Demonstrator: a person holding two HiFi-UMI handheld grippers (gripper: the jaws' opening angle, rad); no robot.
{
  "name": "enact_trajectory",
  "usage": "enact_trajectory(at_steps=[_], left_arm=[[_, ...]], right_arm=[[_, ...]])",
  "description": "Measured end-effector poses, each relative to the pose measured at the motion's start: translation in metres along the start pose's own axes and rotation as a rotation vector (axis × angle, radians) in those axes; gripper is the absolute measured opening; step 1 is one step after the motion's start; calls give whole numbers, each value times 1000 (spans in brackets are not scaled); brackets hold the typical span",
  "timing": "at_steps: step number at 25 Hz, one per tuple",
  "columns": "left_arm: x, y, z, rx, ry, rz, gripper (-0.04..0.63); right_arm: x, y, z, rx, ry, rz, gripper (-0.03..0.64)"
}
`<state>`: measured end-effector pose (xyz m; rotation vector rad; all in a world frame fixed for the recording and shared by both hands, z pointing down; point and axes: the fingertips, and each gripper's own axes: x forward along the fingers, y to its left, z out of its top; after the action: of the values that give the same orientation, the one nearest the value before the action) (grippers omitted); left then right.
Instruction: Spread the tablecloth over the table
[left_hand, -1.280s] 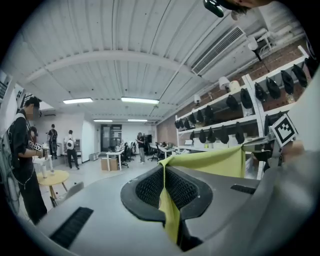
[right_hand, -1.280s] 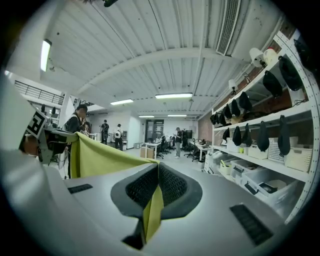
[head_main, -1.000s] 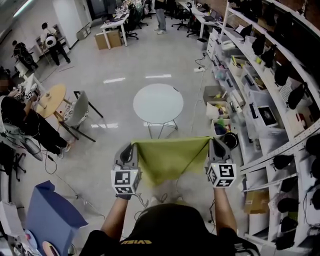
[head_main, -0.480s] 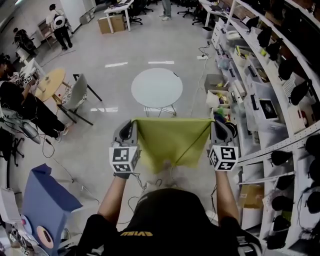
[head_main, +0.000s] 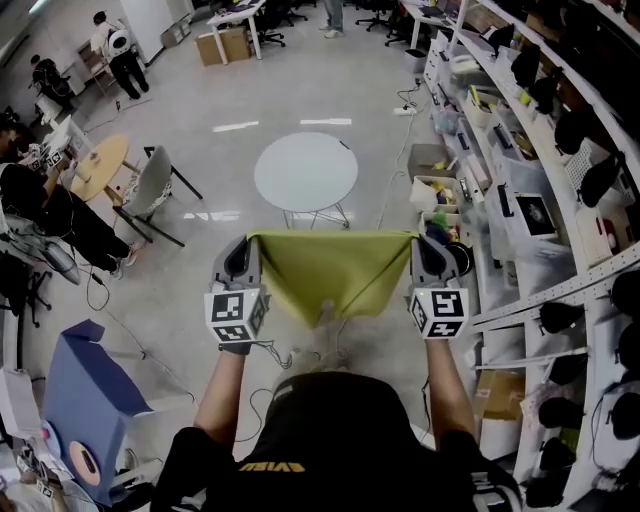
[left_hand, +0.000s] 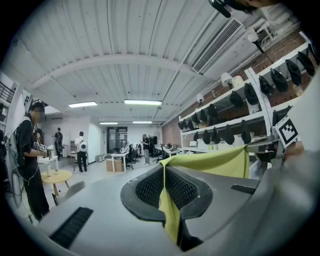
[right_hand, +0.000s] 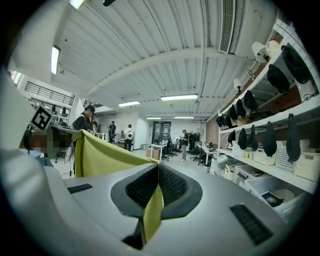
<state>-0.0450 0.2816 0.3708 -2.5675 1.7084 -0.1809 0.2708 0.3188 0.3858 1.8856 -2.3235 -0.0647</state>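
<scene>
A yellow-green tablecloth (head_main: 333, 272) hangs stretched between my two grippers at chest height. My left gripper (head_main: 248, 240) is shut on its left top corner, my right gripper (head_main: 418, 240) on its right top corner. The cloth sags to a point in the middle. In the left gripper view the tablecloth (left_hand: 170, 207) is pinched between the black ribbed pads (left_hand: 150, 187); in the right gripper view the tablecloth (right_hand: 152, 212) is pinched the same way. The round white table (head_main: 305, 172) stands on the floor just beyond the cloth's top edge.
Shelving with bins and dark headsets (head_main: 530, 160) runs down the right side. A grey chair (head_main: 150, 195) and a round wooden table (head_main: 98, 168) stand at the left, with a seated person (head_main: 40, 215). A blue box (head_main: 85, 400) is at lower left.
Both grippers have carried the stretched cloth forward toward the round white table, which now lies closer to the cloth's top edge. Both grips are unchanged.
</scene>
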Motion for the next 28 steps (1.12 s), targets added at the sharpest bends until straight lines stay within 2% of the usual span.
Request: enact_trajectory(at_steps=[9,15,21,28], left_arm=[[16,1,11,43,0,38,18],[47,14,17,30,-17,34,18],[97,35,19,21,-41,16,18],[156,83,12,-4,-26,-2,18]], right_arm=[[19,-12,14,-24,-36,30,2],[42,-17,19,-27,-41,36,2],[90,-27,21,-46,-21,19,2],[160,-20,32,-48,2,11,2]])
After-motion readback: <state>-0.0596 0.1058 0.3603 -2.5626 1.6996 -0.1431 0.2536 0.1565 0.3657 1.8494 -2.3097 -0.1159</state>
